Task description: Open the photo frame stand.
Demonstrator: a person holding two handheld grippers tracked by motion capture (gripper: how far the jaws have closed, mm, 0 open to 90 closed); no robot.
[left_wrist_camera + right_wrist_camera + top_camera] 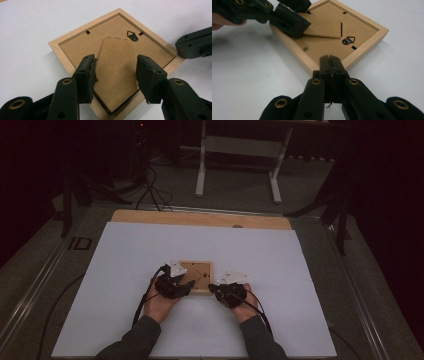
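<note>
A small wooden picture frame (202, 270) lies face down on the white sheet, brown backing board up. Its cardboard stand flap (116, 72) is tilted up off the backing. My left gripper (115, 58) straddles the flap, with its pads pressed against the two side edges. From the right gripper view, the left gripper (299, 15) holds the raised flap (322, 33) above the frame (362, 40). My right gripper (330, 58) is shut with nothing between its jaws. Its tips rest on the frame's near corner. A metal hanger hook (132, 35) sits near the flap's hinge.
The white sheet (125, 270) covers most of the table. A wooden strip (200, 218) shows along its far edge. Beyond the table stand a white frame on legs (237, 150) and black tripod legs, and cables lie on the floor.
</note>
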